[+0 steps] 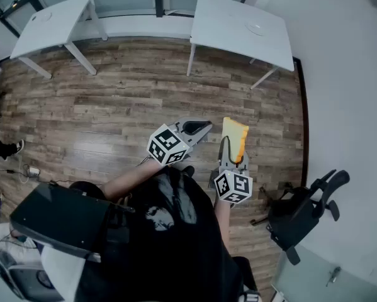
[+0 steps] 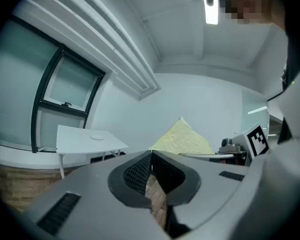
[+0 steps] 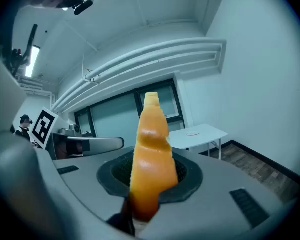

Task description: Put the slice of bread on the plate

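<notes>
My right gripper (image 1: 230, 148) is shut on a slice of bread (image 1: 234, 137), which it holds on edge, high above the wooden floor. In the right gripper view the bread (image 3: 152, 159) stands upright between the jaws, with its orange crust towards the camera. Just left of it, my left gripper (image 1: 199, 128) is shut with nothing in it, the tips meeting (image 2: 151, 170). From the left gripper view the bread (image 2: 182, 138) shows its pale yellow face. A white plate (image 1: 255, 27) lies on the white table (image 1: 238, 17) far ahead on the right; it is the plate (image 3: 192, 132) in the right gripper view.
A second white table (image 1: 56, 21) with a round plate (image 1: 41, 16) stands at the far left. A black office chair (image 1: 301, 216) is close on my right by the white wall. Bare plank floor (image 1: 125, 106) lies between me and the tables.
</notes>
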Demonstrator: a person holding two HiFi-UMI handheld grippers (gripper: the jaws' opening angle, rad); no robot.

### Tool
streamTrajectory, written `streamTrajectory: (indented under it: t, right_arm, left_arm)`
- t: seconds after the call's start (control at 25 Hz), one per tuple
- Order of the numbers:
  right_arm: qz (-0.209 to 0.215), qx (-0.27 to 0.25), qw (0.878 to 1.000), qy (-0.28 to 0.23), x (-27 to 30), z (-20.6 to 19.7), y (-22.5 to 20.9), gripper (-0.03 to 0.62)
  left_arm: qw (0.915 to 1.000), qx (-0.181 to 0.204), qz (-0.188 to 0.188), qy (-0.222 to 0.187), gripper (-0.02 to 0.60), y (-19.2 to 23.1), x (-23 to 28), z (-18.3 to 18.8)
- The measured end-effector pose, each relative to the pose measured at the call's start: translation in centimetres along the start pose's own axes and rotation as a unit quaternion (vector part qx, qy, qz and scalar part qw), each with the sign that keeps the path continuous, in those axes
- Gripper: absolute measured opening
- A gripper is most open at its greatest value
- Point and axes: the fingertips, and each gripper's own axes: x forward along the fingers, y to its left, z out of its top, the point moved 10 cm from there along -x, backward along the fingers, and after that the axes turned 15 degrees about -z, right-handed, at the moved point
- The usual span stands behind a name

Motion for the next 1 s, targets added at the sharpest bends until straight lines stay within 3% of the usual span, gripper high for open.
streamTrajectory:
  t: [0.6,1.0]
  right_arm:
    - [0.013,-0.014,1.000,0.004,2.3,0.2,1.5,0.094]
    - [0.002,0.026,1.000,0.003,4.1,-0.1,3.6,0.094]
  left_arm:
    - [1.0000,-0.005,-0.002,-0.003,0.006,2.6,-0.6,0.5]
    - [0.9997,-0.019,-0.017,-0.004,0.006,5.8,-2.8,0.8]
